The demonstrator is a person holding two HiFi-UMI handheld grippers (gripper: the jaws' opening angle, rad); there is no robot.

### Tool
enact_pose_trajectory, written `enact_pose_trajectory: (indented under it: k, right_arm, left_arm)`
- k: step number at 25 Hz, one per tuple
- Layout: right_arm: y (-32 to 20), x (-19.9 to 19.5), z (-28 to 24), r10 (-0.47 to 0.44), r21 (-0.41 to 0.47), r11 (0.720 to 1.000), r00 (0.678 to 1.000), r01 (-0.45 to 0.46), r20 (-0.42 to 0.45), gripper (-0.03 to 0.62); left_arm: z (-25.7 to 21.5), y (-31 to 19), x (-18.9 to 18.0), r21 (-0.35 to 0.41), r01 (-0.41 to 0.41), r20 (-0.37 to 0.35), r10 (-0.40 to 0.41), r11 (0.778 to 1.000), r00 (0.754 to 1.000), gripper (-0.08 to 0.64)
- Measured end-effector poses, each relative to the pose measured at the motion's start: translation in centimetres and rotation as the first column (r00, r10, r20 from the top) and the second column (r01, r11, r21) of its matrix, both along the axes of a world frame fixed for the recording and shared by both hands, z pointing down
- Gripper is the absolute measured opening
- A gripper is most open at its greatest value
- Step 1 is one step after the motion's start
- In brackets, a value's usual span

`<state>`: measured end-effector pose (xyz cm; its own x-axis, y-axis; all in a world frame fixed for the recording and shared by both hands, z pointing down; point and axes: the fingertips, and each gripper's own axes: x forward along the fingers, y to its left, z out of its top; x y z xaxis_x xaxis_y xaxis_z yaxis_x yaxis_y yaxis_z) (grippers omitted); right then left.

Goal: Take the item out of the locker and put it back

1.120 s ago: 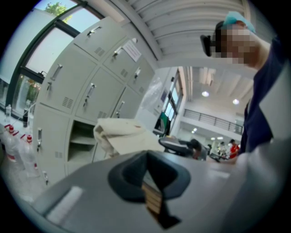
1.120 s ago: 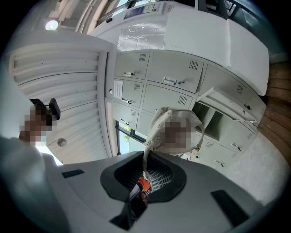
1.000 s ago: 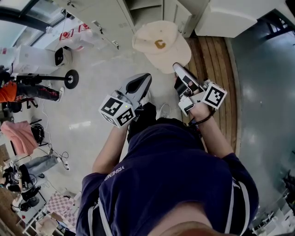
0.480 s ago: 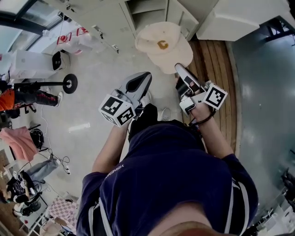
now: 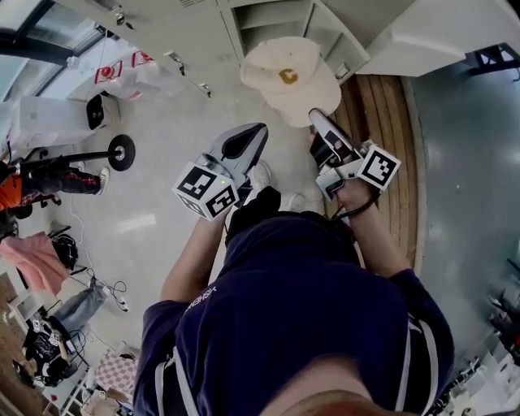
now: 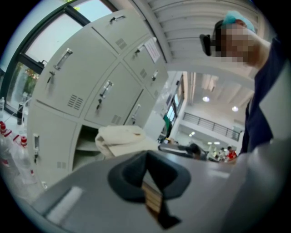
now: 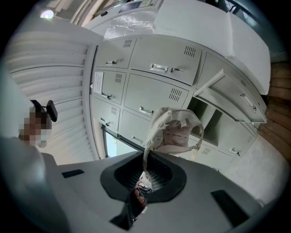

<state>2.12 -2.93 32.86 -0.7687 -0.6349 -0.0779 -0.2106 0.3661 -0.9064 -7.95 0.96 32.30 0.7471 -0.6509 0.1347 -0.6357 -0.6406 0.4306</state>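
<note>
A beige cap (image 5: 291,77) with an orange mark hangs from my right gripper (image 5: 314,116), which is shut on its brim edge. In the right gripper view the cap (image 7: 175,129) dangles in front of the jaws (image 7: 145,164), showing its inside and strap. My left gripper (image 5: 257,130) is beside it on the left, shut with nothing in it; in its own view the jaws (image 6: 146,158) meet and the cap (image 6: 119,139) lies beyond them. An open locker compartment (image 5: 276,16) is just ahead of the cap, its door (image 7: 229,95) swung out.
Grey lockers (image 7: 154,91) with shut doors fill the wall around the open compartment (image 6: 84,143). A wooden floor strip (image 5: 382,114) runs on the right. A round-based stand (image 5: 122,150), bags (image 5: 122,69) and a person in orange (image 5: 12,187) are off to the left.
Both grippers and the cap have come closer to the lockers; the open compartment now shows more fully at the top of the head view. The grip on the cap is unchanged.
</note>
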Motion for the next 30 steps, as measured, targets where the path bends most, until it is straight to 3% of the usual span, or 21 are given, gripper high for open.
enact_pose_trajectory:
  k: [21, 30]
  right_arm:
    - [-1.1, -0.6, -1.5, 0.112, 0.008, 0.994, 0.993, -0.112, -0.047, 0.023]
    - [-8.6, -1.3, 3.4, 0.126, -0.03, 0.991, 0.991, -0.127, -0.035, 0.023]
  left_arm:
    - [-3.2, -1.0, -1.5, 0.022, -0.074, -0.019, 0.075, 0.997, 0.997, 0.003]
    - [0.5, -6.1, -2.5, -0.022, -0.072, 0.001, 0.072, 0.997, 0.997, 0.003]
